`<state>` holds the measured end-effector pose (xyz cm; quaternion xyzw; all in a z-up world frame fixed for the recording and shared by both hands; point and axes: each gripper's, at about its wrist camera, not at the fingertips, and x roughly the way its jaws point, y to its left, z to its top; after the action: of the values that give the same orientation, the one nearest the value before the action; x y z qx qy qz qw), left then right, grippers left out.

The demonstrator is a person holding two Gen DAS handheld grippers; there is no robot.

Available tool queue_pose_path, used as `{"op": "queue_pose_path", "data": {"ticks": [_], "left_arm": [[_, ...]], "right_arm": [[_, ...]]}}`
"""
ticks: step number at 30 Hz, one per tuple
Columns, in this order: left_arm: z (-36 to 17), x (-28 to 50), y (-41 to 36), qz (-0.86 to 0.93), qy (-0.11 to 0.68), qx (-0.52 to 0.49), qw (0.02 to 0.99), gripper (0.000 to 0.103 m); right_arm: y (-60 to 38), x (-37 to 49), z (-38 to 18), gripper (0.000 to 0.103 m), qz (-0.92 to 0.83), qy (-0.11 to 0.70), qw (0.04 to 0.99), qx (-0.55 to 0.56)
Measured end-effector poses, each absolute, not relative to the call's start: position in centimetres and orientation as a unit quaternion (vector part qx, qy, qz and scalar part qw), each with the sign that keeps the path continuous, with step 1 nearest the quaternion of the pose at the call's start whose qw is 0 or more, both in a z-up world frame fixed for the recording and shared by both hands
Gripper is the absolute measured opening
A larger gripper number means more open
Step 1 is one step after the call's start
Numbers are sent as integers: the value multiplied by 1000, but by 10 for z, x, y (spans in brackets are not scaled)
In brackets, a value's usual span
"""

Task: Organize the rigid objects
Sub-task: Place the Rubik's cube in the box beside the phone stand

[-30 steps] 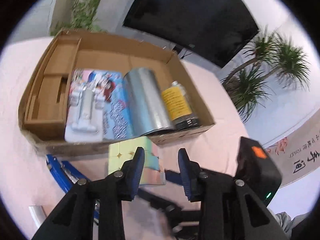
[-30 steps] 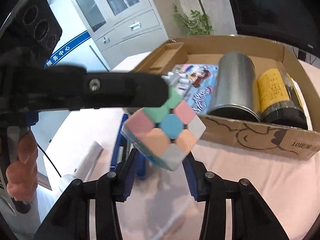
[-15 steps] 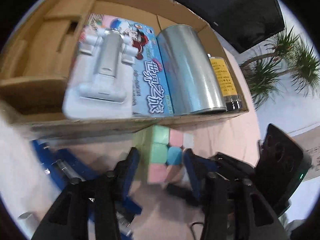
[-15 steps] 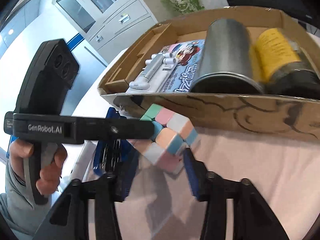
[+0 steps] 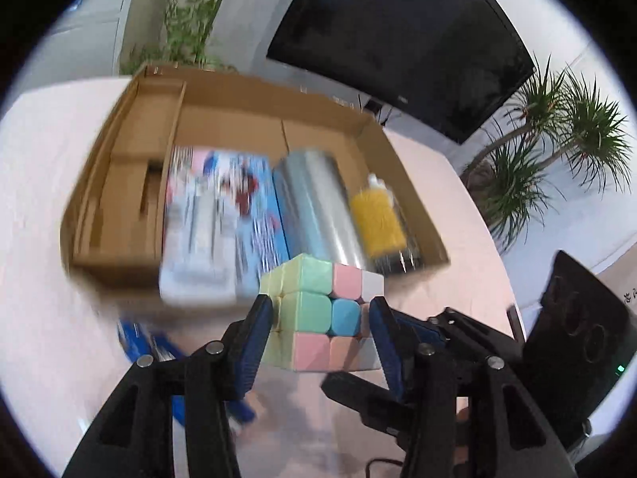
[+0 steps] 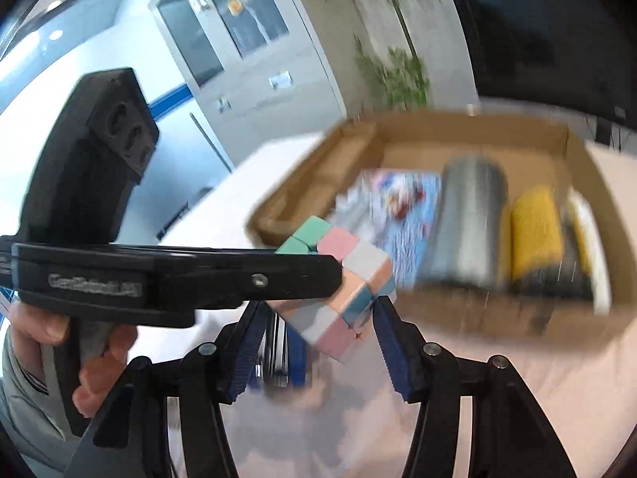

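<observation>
A pastel puzzle cube hangs in the air just in front of the cardboard box. My left gripper has a blue pad pressed on each side of it, and its jaws are closing. My right gripper comes in from the right, also closing, with the cube turned corner-on between its fingertips. Its right pad meets a corner of the cube. The left gripper's finger crosses in front and hides the other pad's tip.
The box holds a blister-packed toy, a silver can and a yellow-labelled bottle, with a bare strip at its left. A blue tool lies on the pink tablecloth. A hand grips the left handle.
Half a second ago the cube sat low on the cloth before the box, between both grippers. Now both grippers have risen with it to the height of the box's front wall.
</observation>
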<state>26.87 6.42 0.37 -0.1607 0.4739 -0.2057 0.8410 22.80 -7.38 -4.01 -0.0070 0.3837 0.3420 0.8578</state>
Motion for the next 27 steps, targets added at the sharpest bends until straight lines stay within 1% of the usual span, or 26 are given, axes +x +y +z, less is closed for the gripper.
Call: {"op": "queue_pose_path", "data": {"ticks": [2,4,7,9,11,13,16,19,22,24,25,26,27], "left_arm": [[1,294,71,-212,477,-177,834,49],[-7,319,73,-211,492,-189,823,49],[-28,344,74,-213,519,-201,803,49],[-36,346,73,-207,531,-196,798,49],[-43,343,73,-213,540,-191,792,47],[-40,340,73,-223,544,-186,787,47],[-17,340,82,-224,517,-162,810,47],[-4,365,99,-214,502,-167,821,49],[-11,400,99,-188,511,-131,828,48],[-29,420,93,-185,543,-109,812,46],[-39,426,89,-183,558,-99,804,42],[-49,429,84,-180,572,-85,796,33],[-56,429,79,-180,583,-67,790,29]], "right_arm": [[-68,254,-27,54,341,370,864,-24],[-70,274,-27,53,343,378,859,-24],[-67,310,-39,53,343,410,845,-20],[-67,324,-53,50,342,432,834,-16],[-69,329,-64,50,339,449,827,-13],[-71,324,-70,50,338,452,825,-19],[-70,319,-68,51,329,448,831,-32],[-67,318,-53,51,334,435,835,-41],[-69,328,-34,51,327,423,844,-40],[-63,349,-34,51,326,429,842,-35],[-58,362,-38,51,321,436,840,-44],[-56,366,-40,50,319,438,839,-47],[-52,374,-47,45,313,447,836,-56]]}}
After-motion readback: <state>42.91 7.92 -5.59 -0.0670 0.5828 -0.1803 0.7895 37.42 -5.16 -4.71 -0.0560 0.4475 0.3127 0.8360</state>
